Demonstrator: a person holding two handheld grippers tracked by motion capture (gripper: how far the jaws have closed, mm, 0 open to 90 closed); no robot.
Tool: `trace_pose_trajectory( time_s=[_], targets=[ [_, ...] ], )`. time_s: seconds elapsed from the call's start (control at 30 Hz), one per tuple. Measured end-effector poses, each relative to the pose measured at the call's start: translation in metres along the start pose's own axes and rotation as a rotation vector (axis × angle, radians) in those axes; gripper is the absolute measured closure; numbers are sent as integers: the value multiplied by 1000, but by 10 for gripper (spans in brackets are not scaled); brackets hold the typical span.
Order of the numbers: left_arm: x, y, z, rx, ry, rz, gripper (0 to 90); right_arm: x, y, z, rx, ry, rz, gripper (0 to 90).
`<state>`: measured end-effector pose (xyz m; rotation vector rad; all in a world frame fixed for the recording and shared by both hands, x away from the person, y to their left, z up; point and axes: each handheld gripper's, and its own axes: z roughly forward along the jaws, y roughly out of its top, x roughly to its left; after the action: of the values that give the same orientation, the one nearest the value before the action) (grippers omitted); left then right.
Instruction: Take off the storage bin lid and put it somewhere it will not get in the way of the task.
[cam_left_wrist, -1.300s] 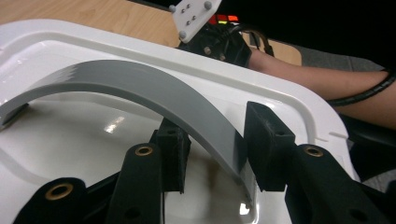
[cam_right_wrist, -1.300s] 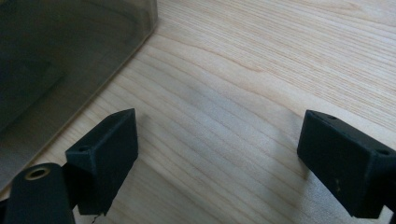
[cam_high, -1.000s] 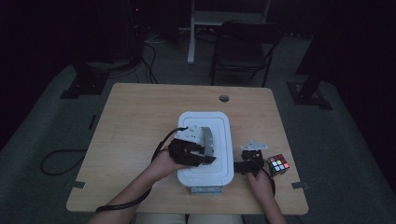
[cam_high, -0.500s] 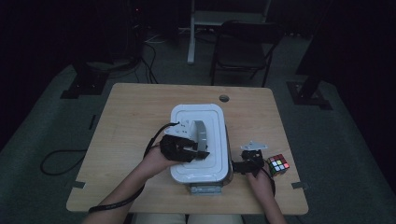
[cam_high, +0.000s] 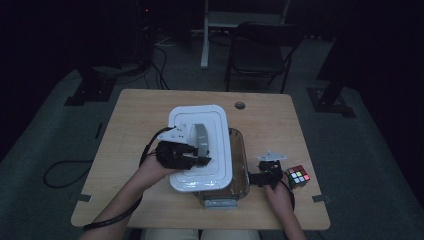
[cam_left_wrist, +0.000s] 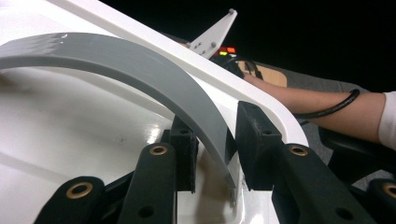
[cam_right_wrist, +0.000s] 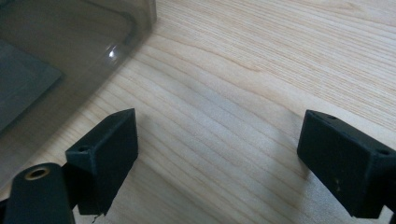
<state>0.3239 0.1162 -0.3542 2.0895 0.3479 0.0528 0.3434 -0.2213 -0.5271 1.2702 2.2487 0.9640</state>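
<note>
A white rectangular plastic lid (cam_high: 200, 145) with a curved grey handle (cam_high: 201, 140) sits at the centre of the high view, held above and to the left of a clear smoky plastic bin (cam_high: 239, 170), so that the bin's right side shows uncovered beyond the lid's right edge; the left gripper (cam_high: 197, 159) meets the handle from the left, and in the left gripper view its two black jaws are closed on the grey arch (cam_left_wrist: 140, 74), one pad on each face; the right gripper (cam_high: 256, 178) lies low on the pale wooden table (cam_high: 130, 130) just right of the bin, at lower right of centre; in the right gripper view its jaws stand wide apart over bare wood grain (cam_right_wrist: 224, 107), holding nothing, with the bin's wall (cam_right_wrist: 70, 56) at upper left; a multicoloured puzzle cube (cam_high: 297, 176) rests on the table just right of that gripper; a dark chair (cam_high: 260, 50) stands beyond the table at the top of the frame.
</note>
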Motion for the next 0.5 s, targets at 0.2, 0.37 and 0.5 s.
trace_pose_trajectory(
  time_s=[0.2,0.37,0.5],
  targets=[
    [3,-5,-13,-12,10,-7,714,0,0,0,0,0,0,121],
    [6,-10,-22,-13,7,-14,715,0,0,0,0,0,0,121],
    [8,-14,-29,-4,15,-14,714,0,0,0,0,0,1,121]
  ],
)
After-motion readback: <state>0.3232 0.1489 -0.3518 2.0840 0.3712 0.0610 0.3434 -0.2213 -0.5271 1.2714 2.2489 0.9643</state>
